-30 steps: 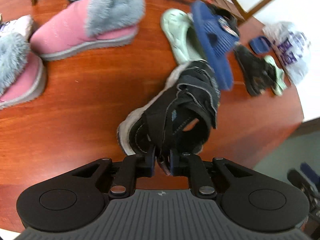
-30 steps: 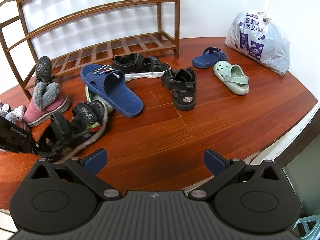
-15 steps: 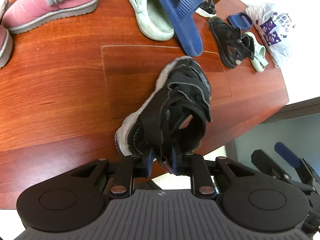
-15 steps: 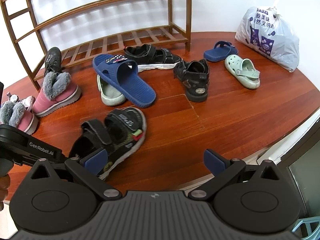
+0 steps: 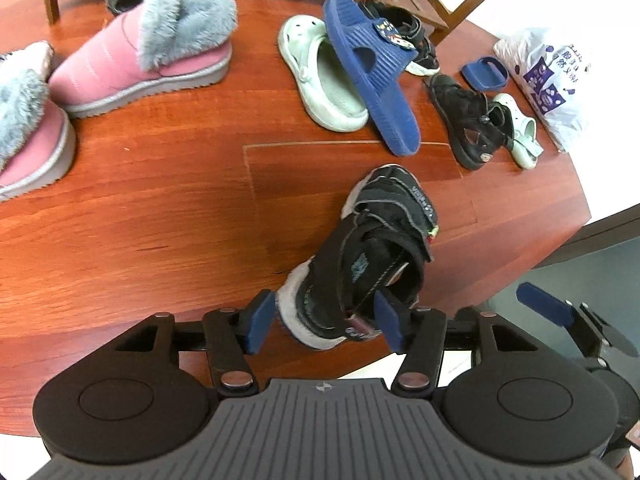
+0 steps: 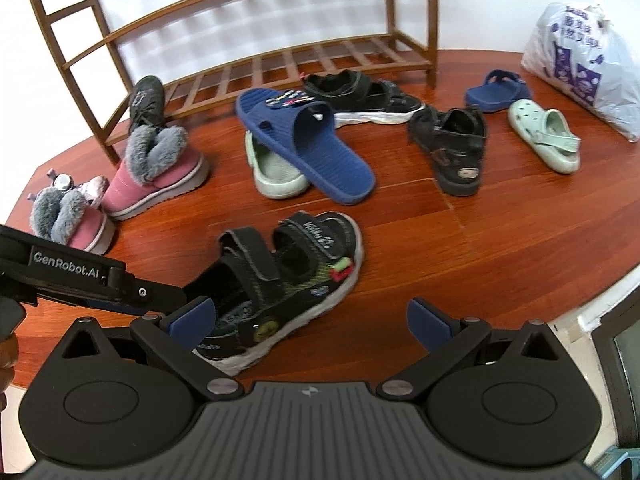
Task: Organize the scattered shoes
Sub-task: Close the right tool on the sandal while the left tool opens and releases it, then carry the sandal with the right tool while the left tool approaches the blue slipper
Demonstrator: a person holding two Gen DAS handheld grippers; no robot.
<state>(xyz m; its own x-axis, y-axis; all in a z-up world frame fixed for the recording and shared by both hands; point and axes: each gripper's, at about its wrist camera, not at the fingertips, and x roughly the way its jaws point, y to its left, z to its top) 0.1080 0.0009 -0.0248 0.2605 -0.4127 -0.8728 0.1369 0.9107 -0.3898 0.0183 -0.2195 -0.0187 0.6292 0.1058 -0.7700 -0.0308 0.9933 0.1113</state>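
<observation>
A black strapped sandal with a white sole lies on the red wooden floor near its front edge; it also shows in the right wrist view. My left gripper is open, its blue pads either side of the sandal's heel, not gripping it. My right gripper is open and empty, just right of the sandal. Its matching sandal lies by the wooden shoe rack.
Scattered on the floor: two pink fur boots, a blue slide on a mint clog, a black sandal, a small blue slide, a mint clog, a black shoe, a plastic bag.
My left gripper carried the black sandal toward the front of the floor, set it down and opened. The right gripper stayed open.
</observation>
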